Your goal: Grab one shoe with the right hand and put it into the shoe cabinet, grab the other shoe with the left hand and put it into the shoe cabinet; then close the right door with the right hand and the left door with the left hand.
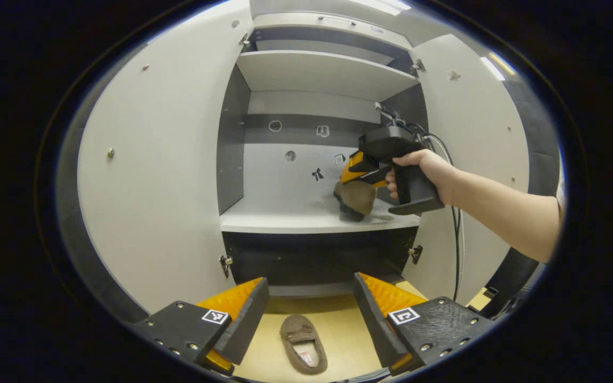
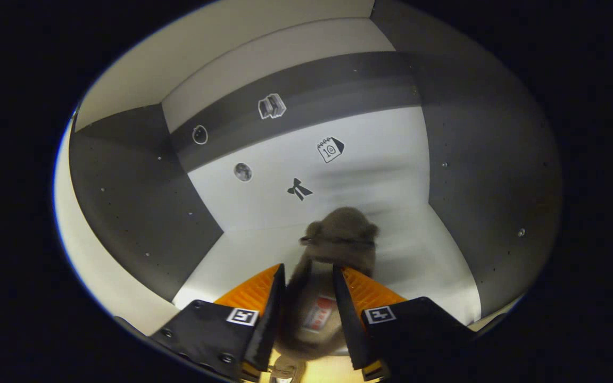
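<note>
My middle shelf (image 1: 306, 215) in the cabinet carries one brown slipper (image 1: 356, 199) near its right front edge, toe resting on the white board. Below, on the tan floor (image 1: 349, 330), the other slipper (image 1: 303, 343) lies flat just before the cabinet's base, opening upward.

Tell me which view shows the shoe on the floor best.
Left gripper view: the floor shoe lies whole, opening up, between the open left gripper fingers. In the right gripper view I can't tell it apart; that view faces the shelf.
</note>
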Demonstrator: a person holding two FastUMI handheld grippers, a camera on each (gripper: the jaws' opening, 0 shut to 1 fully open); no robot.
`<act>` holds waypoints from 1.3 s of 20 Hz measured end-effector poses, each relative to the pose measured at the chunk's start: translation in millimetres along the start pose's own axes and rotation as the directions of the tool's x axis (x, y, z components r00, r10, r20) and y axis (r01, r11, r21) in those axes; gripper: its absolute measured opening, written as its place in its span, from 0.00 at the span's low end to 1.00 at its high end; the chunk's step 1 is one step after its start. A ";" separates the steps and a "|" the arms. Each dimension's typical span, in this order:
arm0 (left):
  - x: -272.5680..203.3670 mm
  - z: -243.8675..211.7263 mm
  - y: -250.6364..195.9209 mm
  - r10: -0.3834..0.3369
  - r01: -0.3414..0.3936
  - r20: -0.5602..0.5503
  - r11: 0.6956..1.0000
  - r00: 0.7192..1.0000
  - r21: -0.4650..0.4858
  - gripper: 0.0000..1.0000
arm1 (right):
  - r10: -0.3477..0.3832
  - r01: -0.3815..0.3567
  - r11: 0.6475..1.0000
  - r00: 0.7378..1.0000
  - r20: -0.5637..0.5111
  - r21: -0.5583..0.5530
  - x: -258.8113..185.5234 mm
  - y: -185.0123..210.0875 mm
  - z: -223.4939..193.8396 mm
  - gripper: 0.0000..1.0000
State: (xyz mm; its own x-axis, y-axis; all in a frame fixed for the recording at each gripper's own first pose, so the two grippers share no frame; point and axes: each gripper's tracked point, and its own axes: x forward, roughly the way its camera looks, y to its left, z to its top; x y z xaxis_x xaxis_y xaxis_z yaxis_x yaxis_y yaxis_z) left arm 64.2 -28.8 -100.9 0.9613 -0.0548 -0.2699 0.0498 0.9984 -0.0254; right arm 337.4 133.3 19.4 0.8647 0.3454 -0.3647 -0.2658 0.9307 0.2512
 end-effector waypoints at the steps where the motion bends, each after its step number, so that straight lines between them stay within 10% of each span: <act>1: -2.7 -1.0 -0.3 0.000 0.000 0.001 1.000 1.000 -0.003 0.96 | -0.004 0.004 1.000 1.000 0.008 -0.004 -4.8 0.8 1.7 0.73; 5: -12.8 -6.1 3.5 0.012 -0.012 0.002 1.000 1.000 0.004 0.96 | -0.013 0.017 0.998 0.997 0.080 -0.054 -40.5 12.3 10.6 0.99; 21: -12.1 -120.3 11.9 -0.064 0.080 -0.176 0.993 0.982 0.085 0.96 | -0.017 0.090 0.974 0.944 0.330 -0.210 -243.0 36.7 -75.0 0.98; 26: 12.6 -192.2 10.7 -0.090 0.120 -0.320 0.990 0.943 0.075 0.89 | -0.130 0.201 0.957 0.941 0.312 -0.207 -298.3 -0.8 -137.8 0.98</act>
State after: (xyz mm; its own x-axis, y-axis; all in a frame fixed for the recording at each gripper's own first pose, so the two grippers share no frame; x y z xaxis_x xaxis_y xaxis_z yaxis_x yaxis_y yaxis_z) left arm 24.8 -20.9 -289.6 0.8154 -0.1453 -0.5604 0.1852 0.9826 0.0147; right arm 20.9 46.2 4.5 0.9814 0.1660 -0.0963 -0.1685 0.9855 -0.0183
